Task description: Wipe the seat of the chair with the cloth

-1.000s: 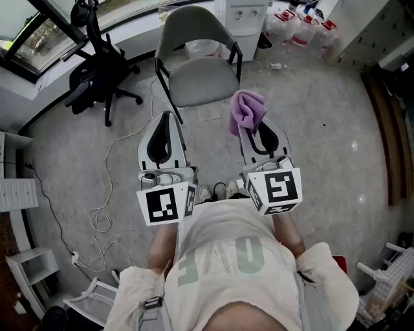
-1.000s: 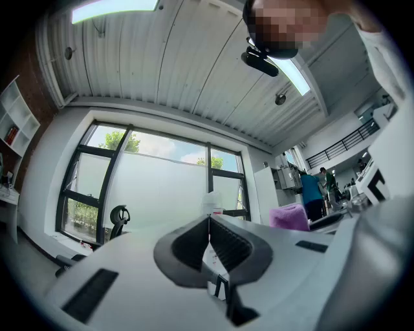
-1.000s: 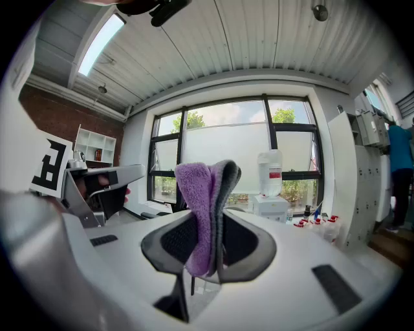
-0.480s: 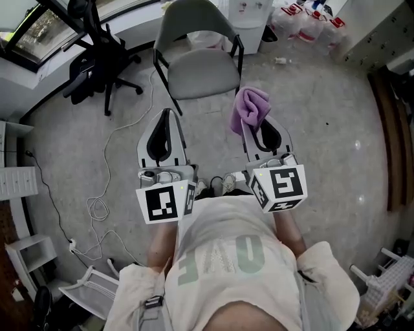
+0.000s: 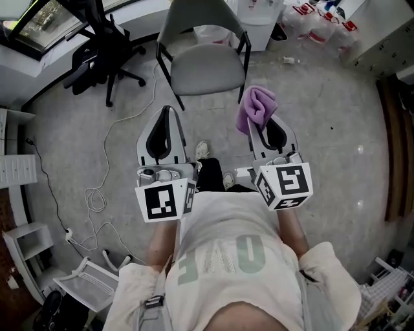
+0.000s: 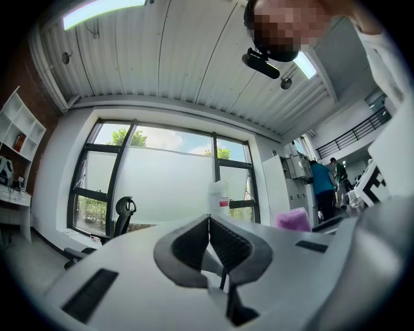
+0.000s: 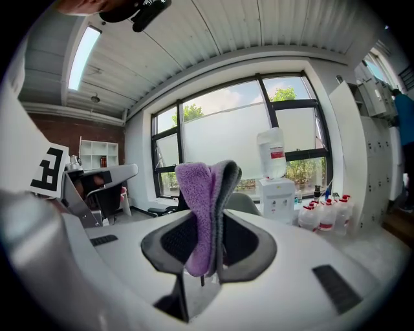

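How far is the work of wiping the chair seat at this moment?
Done: the right gripper is shut on the purple cloth. In hand: the cloth is held in the air, short of the grey chair, which stands ahead on the floor. Left: all the wiping; the cloth does not touch the seat. The left gripper is shut and empty.

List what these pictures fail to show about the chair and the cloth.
- Chair: the backrest top is cut off by the head view's upper edge; in the right gripper view the cloth hides nearly all of it.
- Dirt on the seat: too small in the head view.
- Cloth's lower end: buried between the right tongs, right gripper view.
- Left tongs: shut and empty; their view shows no grey chair.
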The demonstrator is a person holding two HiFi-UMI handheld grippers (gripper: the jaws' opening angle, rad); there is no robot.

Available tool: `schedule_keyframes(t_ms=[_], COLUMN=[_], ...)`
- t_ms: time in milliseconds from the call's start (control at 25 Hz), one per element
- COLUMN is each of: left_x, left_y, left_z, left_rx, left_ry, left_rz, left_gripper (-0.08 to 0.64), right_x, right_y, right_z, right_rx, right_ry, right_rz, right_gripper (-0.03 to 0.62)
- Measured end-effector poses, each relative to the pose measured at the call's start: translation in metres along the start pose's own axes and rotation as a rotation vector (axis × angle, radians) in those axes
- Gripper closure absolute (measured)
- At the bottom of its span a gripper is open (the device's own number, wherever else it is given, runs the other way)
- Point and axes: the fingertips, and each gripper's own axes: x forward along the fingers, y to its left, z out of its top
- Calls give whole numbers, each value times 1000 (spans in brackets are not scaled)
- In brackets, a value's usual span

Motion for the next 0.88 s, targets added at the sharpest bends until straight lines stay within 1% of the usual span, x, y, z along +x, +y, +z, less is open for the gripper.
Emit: schedule_keyframes(t_ms=[120,200,280,360,520,720,880], left_x=[20,41,65,96,185,301,376], left_y=[9,18,33,53,97,140,172], left_z=[-11,-20,-30,-39,-34,-26,-24], left_rx=[-6,-9,-21,-39,-45,-11,15], left_ry=[-4,-13,-17,-16,-38,-68,-75], left_rz=[5,1,1,3,-3,-24,-44], left_gripper=[548,546,547,547,546,547,546], right_x=[25,52,82,112,185,294,371], right_y=[-6,-13,-16,-21,-40,-68,-77], right_z=[0,-4,-7,0,42,91,119], right_rx=[-21,-21,-16,-27,-54,-68,-93], right_ry=[-5,2,17,20,-10,-29,-37], right_rz=[10,8,4,-3,-37,-65,-67], right_gripper=[497,497,497,497,497,497,497])
